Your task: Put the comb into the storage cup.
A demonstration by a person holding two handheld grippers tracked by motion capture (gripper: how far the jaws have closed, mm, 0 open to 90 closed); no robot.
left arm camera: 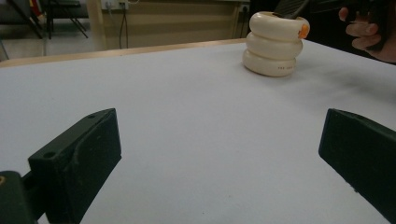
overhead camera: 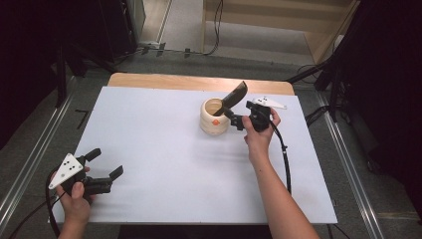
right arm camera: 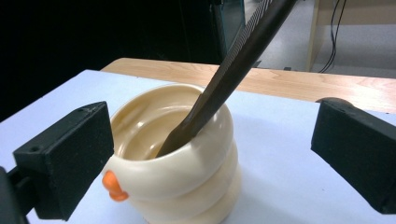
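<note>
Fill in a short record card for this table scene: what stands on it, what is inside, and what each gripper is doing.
Surface: white table top
Container: cream ringed cup with a small orange knob, upright
Inside it: dark flat tool, leaning on the rim, upper end sticking out
Right gripper: jaws open either side of the cup, not pressing the tool
Left gripper: jaws open, nothing between them, near the table's front left corner, far from the cup

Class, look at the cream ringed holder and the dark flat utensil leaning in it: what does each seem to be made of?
Cream ringed holder: probably glazed ceramic, given the smooth glossy surface with soft highlights; moulded plastic is possible. Dark flat utensil: likely matte plastic or nylon, dull black-brown with a finely ridged edge; wood cannot be ruled out.
</note>
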